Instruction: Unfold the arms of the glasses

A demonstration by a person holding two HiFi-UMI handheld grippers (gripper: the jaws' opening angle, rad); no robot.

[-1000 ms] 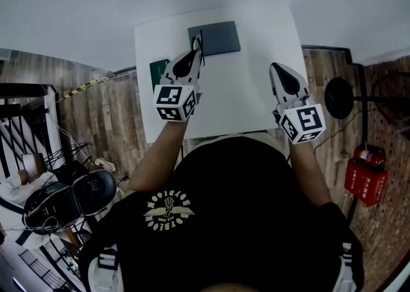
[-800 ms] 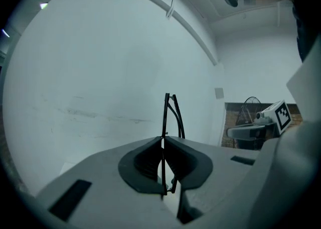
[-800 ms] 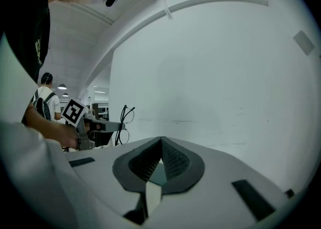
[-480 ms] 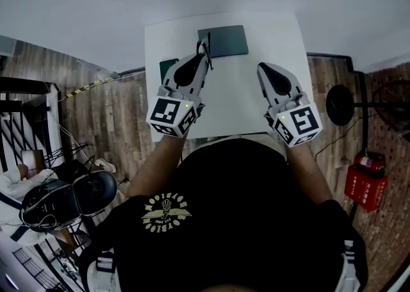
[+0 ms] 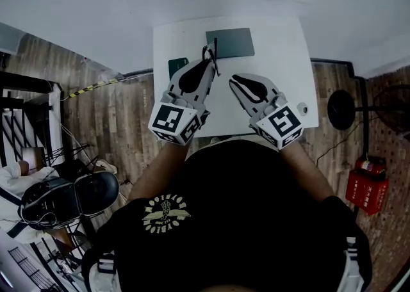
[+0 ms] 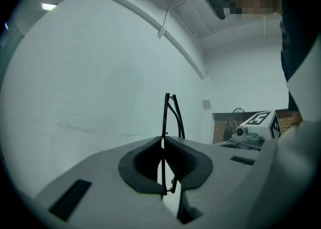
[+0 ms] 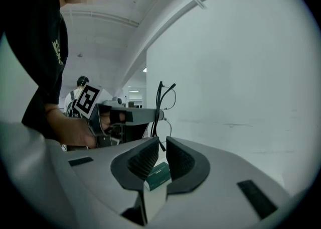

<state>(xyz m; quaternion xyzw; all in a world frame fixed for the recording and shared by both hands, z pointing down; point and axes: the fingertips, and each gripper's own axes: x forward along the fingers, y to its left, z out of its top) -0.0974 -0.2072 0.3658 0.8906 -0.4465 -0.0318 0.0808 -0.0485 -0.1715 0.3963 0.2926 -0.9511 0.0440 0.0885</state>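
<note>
Left gripper [image 5: 210,55] is clamped tight on the thin black wire-framed glasses [image 5: 214,47], jaws pressed together on the frame, with no gap showing in its own view. The glasses stand upright out of the jaw tips, held in the air above the white rectangular table [image 5: 282,47], arms folded close against the front. Over to the right gripper [image 5: 234,80]: its jaws have just been opening and now stand a narrow slot apart, gripping nothing. It's angled in toward the left one, tips pointing at the glasses from just beside them, not touching. From the right gripper view the glasses hang dead ahead, their lower black tip sitting just beyond the slot between the ribbed pads [image 7: 143,160]; whether that tip is inside the gap or just in front of it I cannot tell. Through that same slot, down on the tabletop, shows a small dark green box [image 7: 159,175], lying near the table's left edge. At the far edge of the table lies a dark grey flat rectangular pad [image 5: 232,41], well behind both grippers. Each gripper carries its white cube with black square markers at the near end, close to the person's black T-shirt [image 5: 243,207]. Both grippers sit side by side over the near half of the table.
</note>
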